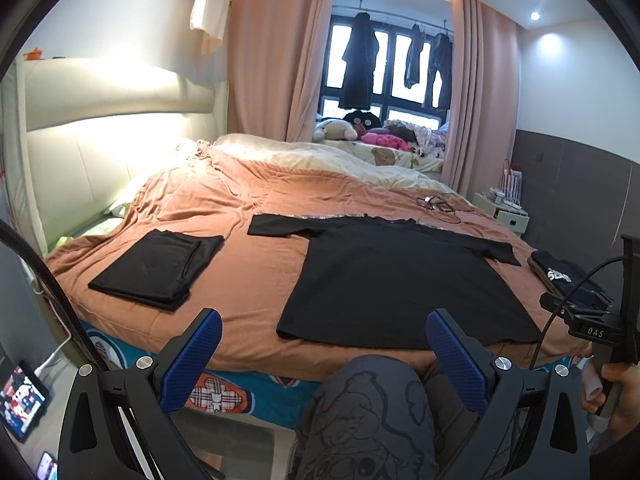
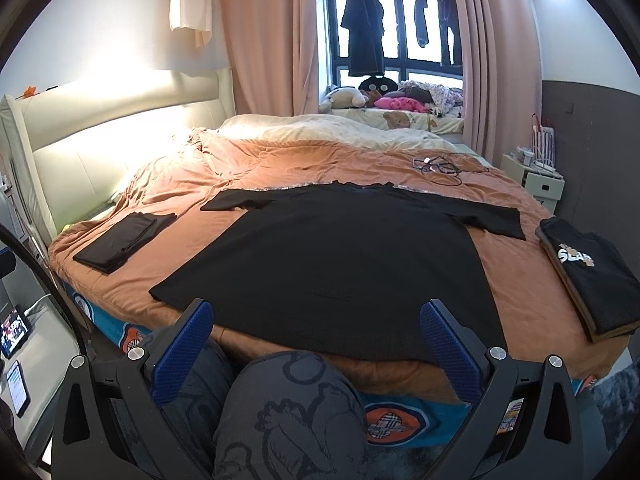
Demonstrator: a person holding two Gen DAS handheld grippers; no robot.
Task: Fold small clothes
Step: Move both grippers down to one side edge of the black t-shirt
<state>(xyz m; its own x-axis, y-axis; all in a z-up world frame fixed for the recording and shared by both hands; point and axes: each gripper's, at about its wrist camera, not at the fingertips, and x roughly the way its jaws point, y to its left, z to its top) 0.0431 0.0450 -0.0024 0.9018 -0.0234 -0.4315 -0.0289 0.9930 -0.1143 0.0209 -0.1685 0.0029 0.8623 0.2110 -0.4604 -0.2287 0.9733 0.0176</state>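
Note:
A black T-shirt (image 1: 396,276) lies spread flat on the orange bed cover (image 1: 248,200), sleeves out, hem at the near edge. It also fills the middle of the right wrist view (image 2: 340,256). A folded black garment (image 1: 160,266) lies to its left, also seen in the right wrist view (image 2: 124,242). My left gripper (image 1: 324,328) is open and empty, held off the near bed edge before the hem. My right gripper (image 2: 316,320) is open and empty, just short of the hem. The right gripper's body shows at the right of the left wrist view (image 1: 592,320).
A folded black top with white lettering (image 2: 592,276) lies at the bed's right edge. Cables (image 2: 440,166) lie on the far cover. My knees (image 2: 288,412) are below the grippers. A tablet (image 1: 22,398) and phone sit at lower left. A white nightstand (image 2: 534,178) stands at right.

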